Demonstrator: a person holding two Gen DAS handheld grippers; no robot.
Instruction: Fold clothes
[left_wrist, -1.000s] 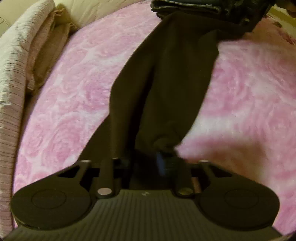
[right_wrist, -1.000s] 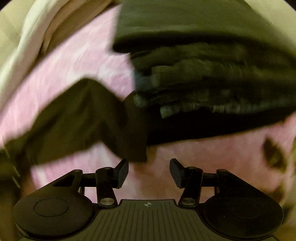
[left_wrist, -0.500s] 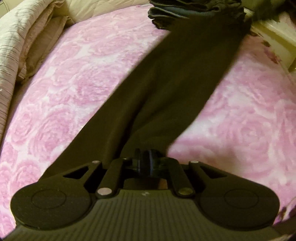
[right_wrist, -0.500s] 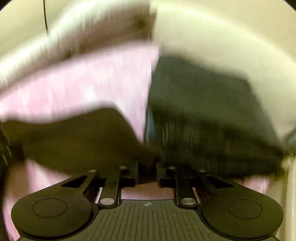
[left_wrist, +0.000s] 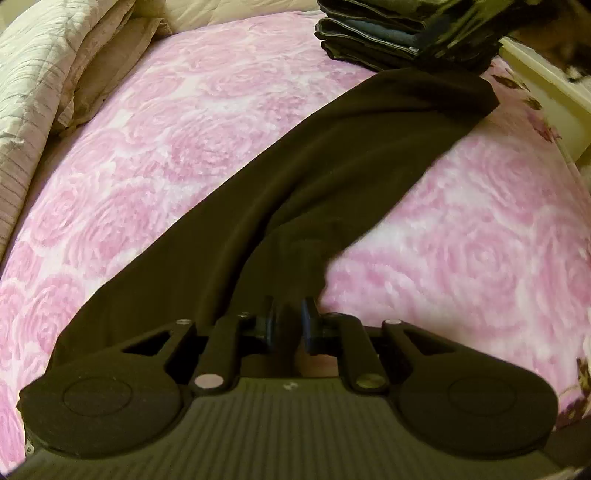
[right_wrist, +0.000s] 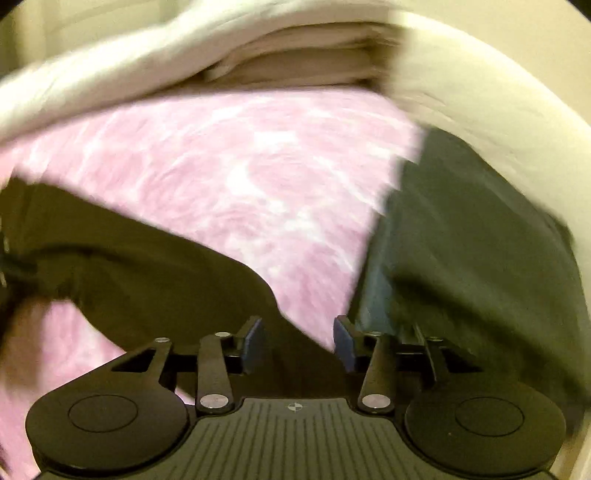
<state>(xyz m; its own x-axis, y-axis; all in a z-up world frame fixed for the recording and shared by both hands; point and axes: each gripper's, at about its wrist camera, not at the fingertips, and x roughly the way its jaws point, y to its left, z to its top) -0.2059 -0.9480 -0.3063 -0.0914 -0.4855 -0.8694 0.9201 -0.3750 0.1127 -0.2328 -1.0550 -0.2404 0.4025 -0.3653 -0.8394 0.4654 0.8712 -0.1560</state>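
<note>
Our left claw pinches one end of the long dark garment stretched unfolded across the pink rose-patterned bed, our right claw gapes empty, and a stack of folded dark clothes sits at the far edge.

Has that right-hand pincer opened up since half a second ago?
Yes. The right gripper was pinched on the dark garment; now its jaws stand apart, and the folded pile sits further right.
</note>
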